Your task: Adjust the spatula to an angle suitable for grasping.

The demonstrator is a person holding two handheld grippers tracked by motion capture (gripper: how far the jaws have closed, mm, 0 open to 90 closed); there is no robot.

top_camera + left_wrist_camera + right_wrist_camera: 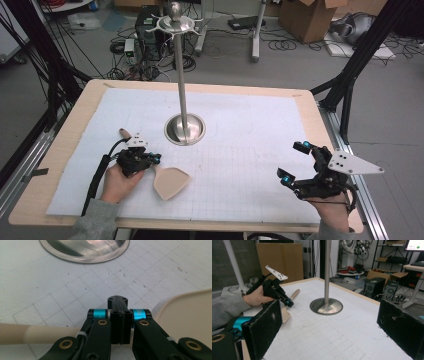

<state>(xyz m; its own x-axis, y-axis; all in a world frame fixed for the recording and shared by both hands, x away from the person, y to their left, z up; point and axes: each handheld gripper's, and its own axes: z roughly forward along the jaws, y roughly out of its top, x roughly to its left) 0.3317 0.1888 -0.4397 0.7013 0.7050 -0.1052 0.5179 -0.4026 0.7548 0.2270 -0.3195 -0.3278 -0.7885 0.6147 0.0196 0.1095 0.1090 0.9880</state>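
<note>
Left tool [150, 161] closed, over spatula [167, 181] handle near bench's [65, 145] left edge; right tool [294, 162] open, empty.

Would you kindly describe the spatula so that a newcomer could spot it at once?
Start at the metal stand rising from its round base mid-table. Just in front of that base, towards the person's left, the left gripper is shut on the handle of a pale beige spatula. Its broad flat blade is the sole loose utensil on the white mat.
</note>
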